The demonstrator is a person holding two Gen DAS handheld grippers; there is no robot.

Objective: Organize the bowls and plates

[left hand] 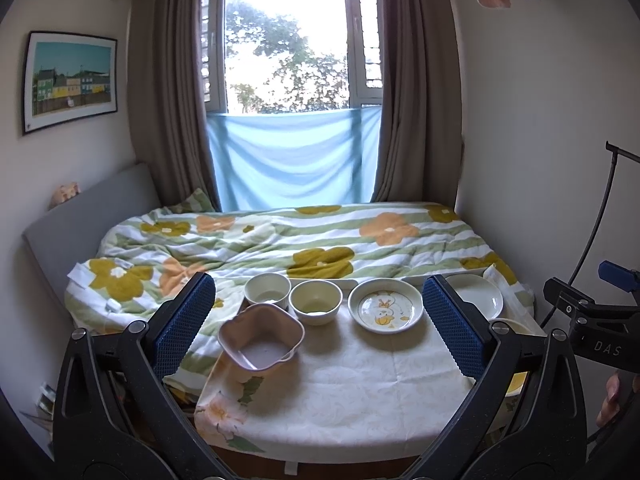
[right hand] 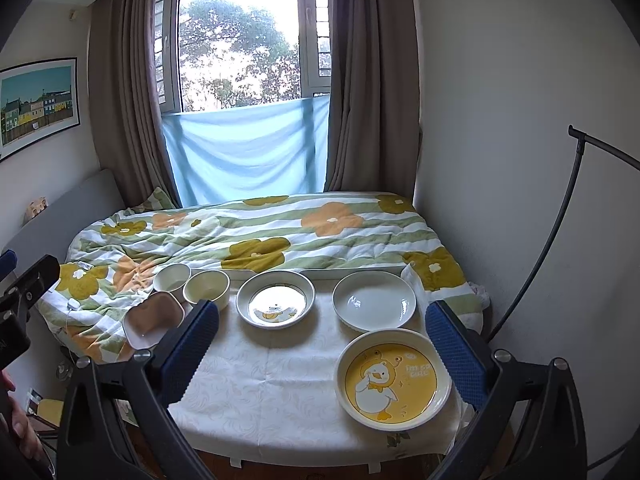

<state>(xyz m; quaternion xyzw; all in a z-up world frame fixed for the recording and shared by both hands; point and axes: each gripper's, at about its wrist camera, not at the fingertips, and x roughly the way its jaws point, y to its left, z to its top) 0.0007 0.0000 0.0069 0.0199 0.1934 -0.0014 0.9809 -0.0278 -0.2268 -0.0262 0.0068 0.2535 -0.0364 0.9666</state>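
Bowls (left hand: 315,302) and plates (right hand: 374,299) are sitting spread out, unstacked, on the tabletop (right hand: 272,380) ahead of both tools; left tool (left hand: 320,320) and right tool (right hand: 322,350) are hovering released, gripping nothing, likely choosing a first pick.

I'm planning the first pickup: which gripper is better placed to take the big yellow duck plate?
Right. The yellow duck plate lies just ahead of the open right gripper, beside its right finger; from the open left gripper it is almost hidden.
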